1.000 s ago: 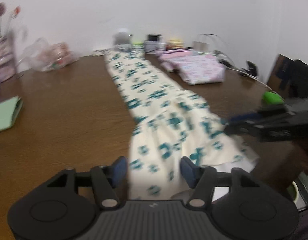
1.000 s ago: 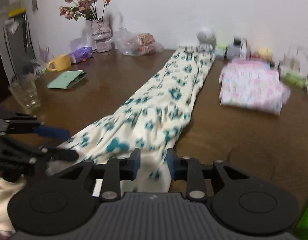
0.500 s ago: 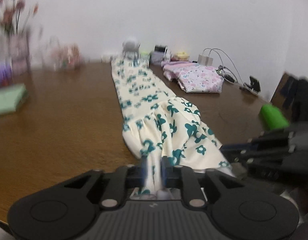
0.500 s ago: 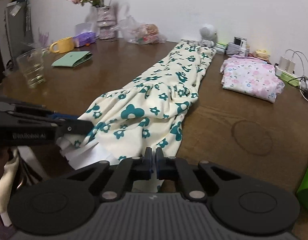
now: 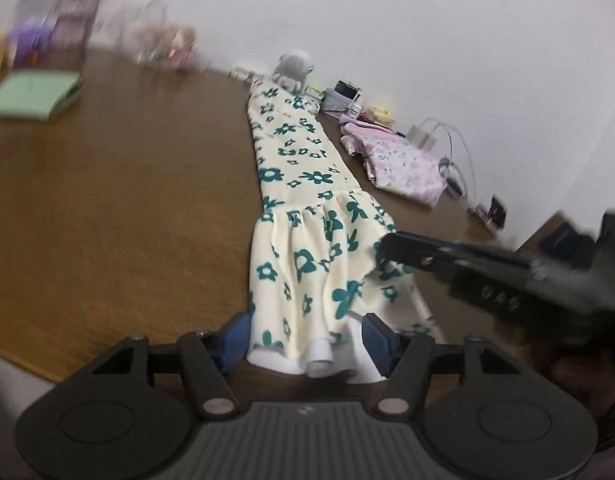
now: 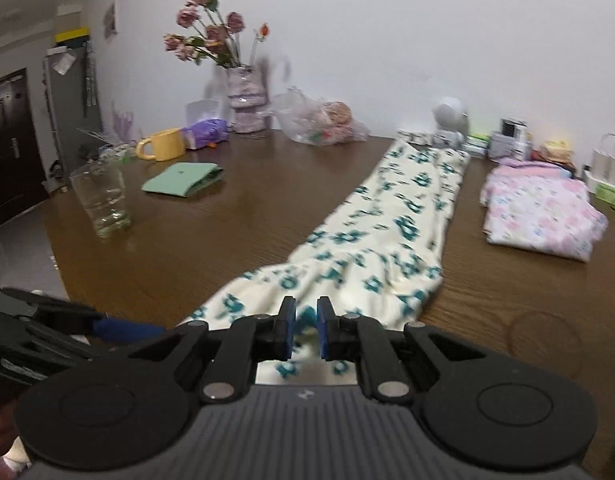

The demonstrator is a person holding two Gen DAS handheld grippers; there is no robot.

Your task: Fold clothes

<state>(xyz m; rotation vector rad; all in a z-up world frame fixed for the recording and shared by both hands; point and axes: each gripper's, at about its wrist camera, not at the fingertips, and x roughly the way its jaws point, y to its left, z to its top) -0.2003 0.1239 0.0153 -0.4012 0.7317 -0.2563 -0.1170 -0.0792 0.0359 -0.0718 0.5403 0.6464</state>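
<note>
Left wrist view: floral dress (image 5: 303,184) stretched from table's (image 5: 119,208) far edge to near edge, hem between wide-open left gripper (image 5: 305,338), right gripper (image 6: 306,330) nearly shut, grip unclear; best pinching both hem corners evenly.

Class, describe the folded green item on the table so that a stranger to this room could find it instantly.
Start at the vase of pink flowers against the back wall of the brown table. Come forward past the yellow mug: the flat mint-green folded pouch lies there. It alone is plain green; both garments are patterned.
</note>
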